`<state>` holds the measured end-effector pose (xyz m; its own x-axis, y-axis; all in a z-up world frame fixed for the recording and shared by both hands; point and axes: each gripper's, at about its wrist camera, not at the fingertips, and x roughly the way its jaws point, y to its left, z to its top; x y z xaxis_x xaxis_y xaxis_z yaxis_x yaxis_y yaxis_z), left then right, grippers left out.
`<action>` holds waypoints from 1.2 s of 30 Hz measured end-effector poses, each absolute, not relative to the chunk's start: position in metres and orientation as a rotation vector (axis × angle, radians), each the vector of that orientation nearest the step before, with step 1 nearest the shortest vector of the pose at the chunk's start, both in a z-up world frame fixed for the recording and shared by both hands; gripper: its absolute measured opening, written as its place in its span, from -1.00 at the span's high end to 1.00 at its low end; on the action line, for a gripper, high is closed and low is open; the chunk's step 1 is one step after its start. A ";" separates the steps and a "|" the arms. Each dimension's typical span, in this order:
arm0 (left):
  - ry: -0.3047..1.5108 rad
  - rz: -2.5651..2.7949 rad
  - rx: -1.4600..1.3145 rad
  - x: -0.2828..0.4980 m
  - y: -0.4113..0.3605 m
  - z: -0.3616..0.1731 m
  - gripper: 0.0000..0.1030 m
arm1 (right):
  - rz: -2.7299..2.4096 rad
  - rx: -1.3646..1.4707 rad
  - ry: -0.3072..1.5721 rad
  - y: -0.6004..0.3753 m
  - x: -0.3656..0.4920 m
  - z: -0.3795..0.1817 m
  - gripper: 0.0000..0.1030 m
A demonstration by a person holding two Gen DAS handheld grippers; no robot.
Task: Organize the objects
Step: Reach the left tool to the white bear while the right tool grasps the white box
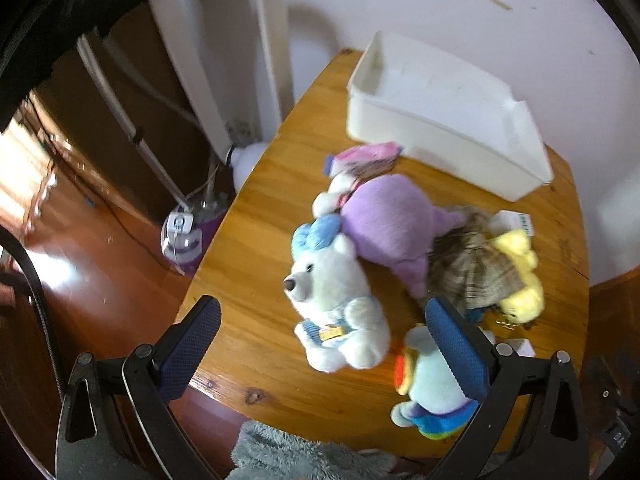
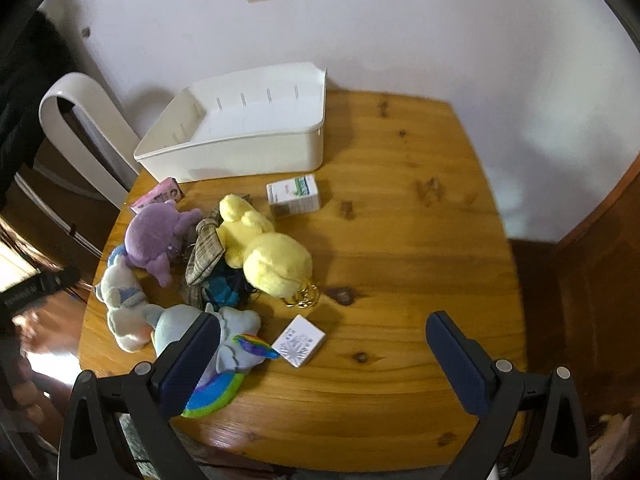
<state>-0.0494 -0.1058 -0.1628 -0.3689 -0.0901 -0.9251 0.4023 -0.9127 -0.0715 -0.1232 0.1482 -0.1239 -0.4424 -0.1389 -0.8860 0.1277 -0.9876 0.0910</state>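
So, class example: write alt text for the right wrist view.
A heap of plush toys, with a yellow plush on top, lies on a wooden table before an empty white bin at the wall. The open right gripper hovers above the near edge.

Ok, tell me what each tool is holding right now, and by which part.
Nothing is held. The left tool and the right tool both stand open above the table, clear of the toys.

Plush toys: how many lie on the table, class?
4: white bear at the left edge, purple toy behind it, yellow toy mid-pile, rainbow-maned pony nearest. The plaid cloth may hide more.
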 end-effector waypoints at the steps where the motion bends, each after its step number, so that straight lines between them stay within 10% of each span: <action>1: 0.430 -2.326 1.559 -0.050 -0.108 -0.169 -0.98 | -2.534 1.580 -0.049 0.150 -0.126 -0.129 -1.00; 13: 0.496 -2.237 1.605 -0.064 -0.116 -0.221 -0.93 | -2.305 1.883 -0.513 0.172 -0.154 -0.206 -0.65; 22: 0.579 -2.191 1.661 -0.070 -0.120 -0.243 -0.92 | -2.227 1.956 -0.520 0.157 -0.161 -0.227 -0.62; 36: 0.704 -2.168 1.761 -0.079 -0.114 -0.260 -0.39 | -2.167 2.025 -0.466 0.147 -0.158 -0.244 0.36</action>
<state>-0.0791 -0.1142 -0.2602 -0.2315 0.0994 -0.9677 0.4881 -0.8486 -0.2039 -0.1577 0.1471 -0.2438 -0.0849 -0.3085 -0.9474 -0.1083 -0.9424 0.3165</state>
